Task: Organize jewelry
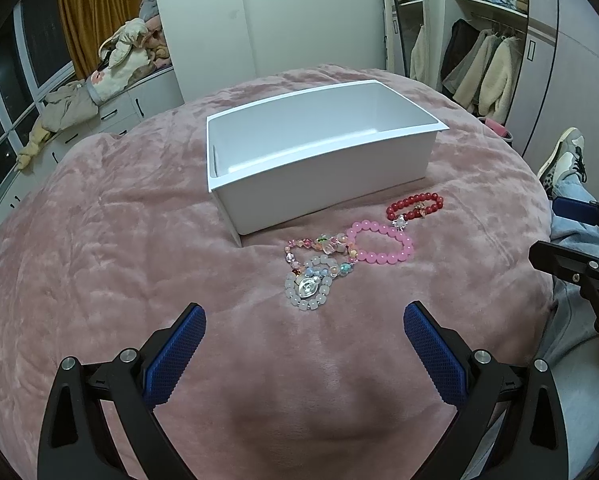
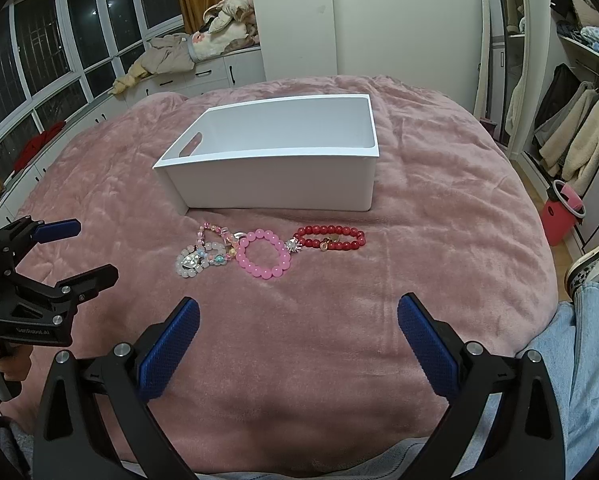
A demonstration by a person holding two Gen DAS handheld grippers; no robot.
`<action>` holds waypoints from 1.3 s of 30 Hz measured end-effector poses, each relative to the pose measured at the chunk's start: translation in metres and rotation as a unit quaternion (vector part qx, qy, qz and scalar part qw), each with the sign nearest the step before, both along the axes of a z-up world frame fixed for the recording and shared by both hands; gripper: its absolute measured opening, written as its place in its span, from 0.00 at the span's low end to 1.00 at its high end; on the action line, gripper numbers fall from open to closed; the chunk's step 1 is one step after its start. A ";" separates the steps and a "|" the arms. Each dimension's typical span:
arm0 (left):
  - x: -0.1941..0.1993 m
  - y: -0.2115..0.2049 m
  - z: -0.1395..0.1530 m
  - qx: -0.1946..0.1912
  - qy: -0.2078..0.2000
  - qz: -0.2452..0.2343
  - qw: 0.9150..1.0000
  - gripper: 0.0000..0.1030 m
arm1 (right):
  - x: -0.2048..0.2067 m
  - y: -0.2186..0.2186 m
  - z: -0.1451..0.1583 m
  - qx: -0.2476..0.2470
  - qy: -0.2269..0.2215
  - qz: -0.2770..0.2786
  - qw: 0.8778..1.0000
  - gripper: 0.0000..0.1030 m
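Even indoor light falls from above, moderately bright, while the windows (image 2: pixel 39 52) at far left are dark. A soft shadow pools on the pink blanket (image 1: pixel 99 260) at the near edge. Focus is sharp centrally; fisheye bending and black vignetting mark the corners.

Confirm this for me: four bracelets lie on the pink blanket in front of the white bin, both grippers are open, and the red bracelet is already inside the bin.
Wrong on one count: the red bracelet is not in the white bin. The right wrist view shows it on the pink blanket in front of the bin, beside the pink bracelet. The rest stands.
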State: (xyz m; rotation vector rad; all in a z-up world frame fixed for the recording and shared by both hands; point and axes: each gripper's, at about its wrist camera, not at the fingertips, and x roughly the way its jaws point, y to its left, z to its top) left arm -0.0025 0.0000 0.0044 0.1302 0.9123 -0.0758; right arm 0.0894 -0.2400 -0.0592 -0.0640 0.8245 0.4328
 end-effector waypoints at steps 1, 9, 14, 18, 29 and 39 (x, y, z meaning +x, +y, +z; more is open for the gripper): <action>0.000 0.000 0.000 0.000 0.000 -0.001 1.000 0.98 | 0.000 0.000 0.000 0.000 0.000 0.000 1.000 0.95; 0.000 0.000 -0.001 0.000 0.000 -0.003 1.000 0.98 | 0.000 0.000 -0.001 0.000 0.000 0.000 1.000 0.95; 0.000 0.000 -0.001 0.001 -0.001 -0.002 1.000 0.98 | 0.000 0.001 -0.001 -0.001 0.000 0.001 1.000 0.95; 0.001 0.000 -0.001 0.002 -0.001 -0.003 1.000 0.98 | 0.000 0.001 -0.001 -0.001 0.001 0.000 1.000 0.95; -0.002 0.002 -0.002 0.003 0.002 -0.004 1.000 0.98 | 0.000 0.001 -0.001 -0.002 0.001 0.000 1.000 0.95; -0.002 0.001 -0.002 0.002 0.002 -0.003 1.000 0.98 | 0.000 0.001 -0.002 -0.002 0.001 0.000 1.000 0.95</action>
